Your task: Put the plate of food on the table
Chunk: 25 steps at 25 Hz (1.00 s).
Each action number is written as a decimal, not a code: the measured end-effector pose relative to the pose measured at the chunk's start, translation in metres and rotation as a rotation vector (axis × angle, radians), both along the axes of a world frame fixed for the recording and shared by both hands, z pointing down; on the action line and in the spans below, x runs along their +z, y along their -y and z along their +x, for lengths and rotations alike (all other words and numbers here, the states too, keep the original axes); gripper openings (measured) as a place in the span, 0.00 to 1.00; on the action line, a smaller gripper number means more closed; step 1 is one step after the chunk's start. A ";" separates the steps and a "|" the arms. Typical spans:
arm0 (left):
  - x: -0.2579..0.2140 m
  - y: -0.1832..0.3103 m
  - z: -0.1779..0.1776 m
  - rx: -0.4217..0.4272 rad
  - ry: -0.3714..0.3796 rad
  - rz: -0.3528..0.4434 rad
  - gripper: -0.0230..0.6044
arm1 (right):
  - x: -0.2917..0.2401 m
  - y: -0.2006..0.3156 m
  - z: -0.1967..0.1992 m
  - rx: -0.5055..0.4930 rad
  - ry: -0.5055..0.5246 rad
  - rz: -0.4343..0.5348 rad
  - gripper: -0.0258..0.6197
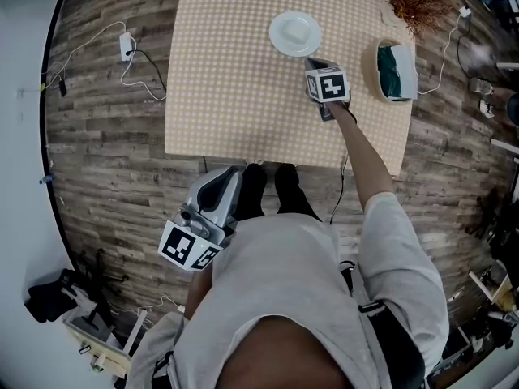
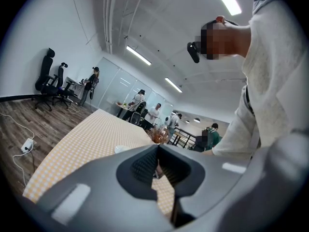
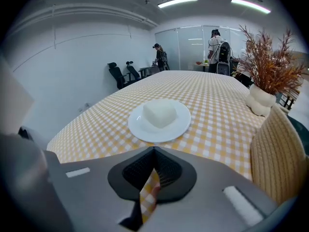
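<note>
A white plate point(image 1: 294, 33) carrying a white block of food point(image 3: 159, 112) rests on the yellow-checked table point(image 1: 227, 79), toward its far side. My right gripper point(image 1: 313, 61) hovers just short of the plate's near right rim, pointing at it, with its jaws shut on nothing. In the right gripper view the plate point(image 3: 159, 122) lies a little beyond the closed tips of the right gripper point(image 3: 154, 151). My left gripper point(image 1: 220, 181) hangs low by my body, off the table's near edge, jaws shut and empty. The left gripper point(image 2: 157, 149) looks up across the table from there.
A woven basket point(image 1: 396, 71) with green and white contents stands at the table's right edge, close to my right gripper. A vase of dried plant point(image 1: 418, 2) is at the far right corner. Cables and a power strip point(image 1: 127, 47) lie on the wooden floor at left.
</note>
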<state>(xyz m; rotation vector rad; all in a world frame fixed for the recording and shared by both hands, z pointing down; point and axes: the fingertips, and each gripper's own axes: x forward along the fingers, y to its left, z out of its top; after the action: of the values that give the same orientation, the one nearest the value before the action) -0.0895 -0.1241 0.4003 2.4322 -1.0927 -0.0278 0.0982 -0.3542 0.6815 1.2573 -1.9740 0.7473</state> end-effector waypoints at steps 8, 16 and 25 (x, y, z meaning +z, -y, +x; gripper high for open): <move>-0.012 -0.002 0.018 0.061 0.003 0.038 0.05 | -0.034 -0.052 0.012 0.015 0.049 0.064 0.04; -0.030 -0.010 0.035 0.137 0.034 0.111 0.05 | -0.109 -0.112 0.008 -0.047 0.067 0.244 0.04; -0.063 -0.021 0.061 0.227 0.033 0.238 0.05 | -0.251 -0.200 -0.008 -0.067 0.113 0.614 0.04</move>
<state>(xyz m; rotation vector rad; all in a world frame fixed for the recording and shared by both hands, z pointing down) -0.0284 -0.1030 0.3368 2.7666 -0.8618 -0.0467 0.0903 -0.1542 0.4306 1.4989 -2.4278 0.1730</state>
